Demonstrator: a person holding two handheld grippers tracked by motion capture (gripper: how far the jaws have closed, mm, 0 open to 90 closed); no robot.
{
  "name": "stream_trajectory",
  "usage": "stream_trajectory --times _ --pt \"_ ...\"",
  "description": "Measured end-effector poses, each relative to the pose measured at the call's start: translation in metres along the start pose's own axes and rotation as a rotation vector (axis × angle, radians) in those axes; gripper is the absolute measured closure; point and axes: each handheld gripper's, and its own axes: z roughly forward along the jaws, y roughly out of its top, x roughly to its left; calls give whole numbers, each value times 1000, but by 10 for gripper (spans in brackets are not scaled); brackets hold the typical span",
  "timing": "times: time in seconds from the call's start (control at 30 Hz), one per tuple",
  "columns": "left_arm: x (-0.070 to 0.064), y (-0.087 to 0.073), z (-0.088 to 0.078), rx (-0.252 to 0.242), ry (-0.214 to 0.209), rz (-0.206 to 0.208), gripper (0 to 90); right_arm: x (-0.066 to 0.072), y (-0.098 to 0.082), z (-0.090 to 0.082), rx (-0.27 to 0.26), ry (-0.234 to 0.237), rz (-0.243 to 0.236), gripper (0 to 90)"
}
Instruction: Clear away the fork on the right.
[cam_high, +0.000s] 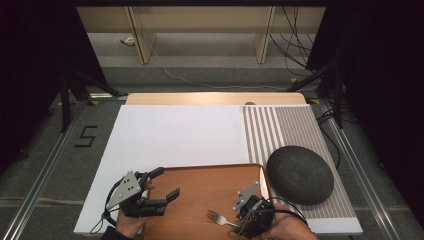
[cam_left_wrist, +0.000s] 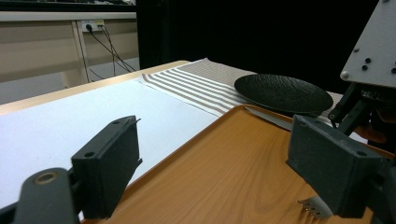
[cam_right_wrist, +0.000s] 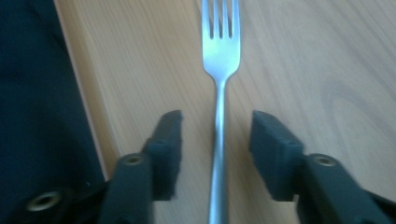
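While the fork (cam_right_wrist: 221, 60) lies flat on the wooden tray (cam_high: 200, 185), the right gripper (cam_high: 239, 220) sits low at the tray's near right corner with its jaws apart on either side of the handle. In the right gripper view the two black pads (cam_right_wrist: 169, 149) stand clear of the metal, a strip of wood grain showing between each pad and the handle, so nothing is clamped. The handle runs straight up between the jaws and the tines point away from the gripper. In the high view the tines point toward the middle of the tray, and the handle end disappears under the gripper's body.

The left gripper (cam_high: 162, 184) is at the tray's near left edge, held in the person's left hand (cam_high: 131, 224). Its jaws are wide apart and hold nothing. In the left gripper view they frame bare tray wood, and the tips of the fork's tines peek out under the jaw at the right of that view.

The tray rests at the near side of a white board (cam_high: 170, 135) that covers most of the table. To its right lies a striped placemat (cam_high: 280, 127), and on the mat, just beside the tray's right rim, sits a dark round plate (cam_high: 300, 174) with a textured surface. In the left gripper view the plate stands just past the tray's far corner. A thin pale blade-like strip (cam_left_wrist: 268, 117) shows at the tray's edge in front of the plate; I cannot tell what it is.
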Motion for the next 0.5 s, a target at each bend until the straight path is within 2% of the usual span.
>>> stream_trajectory --times 0.13,0.27,0.4,0.5 --pt "0 0 0 -2 1 0 167 3 1 2 -57 -3 0 391" --pt "0 0 0 0 2 2 167 9 2 4 -66 -31 -30 373" --pt "0 0 0 1 2 2 168 12 3 3 -109 -35 -49 488" --pt "0 0 0 1 3 1 167 14 4 4 -115 -38 -59 561"
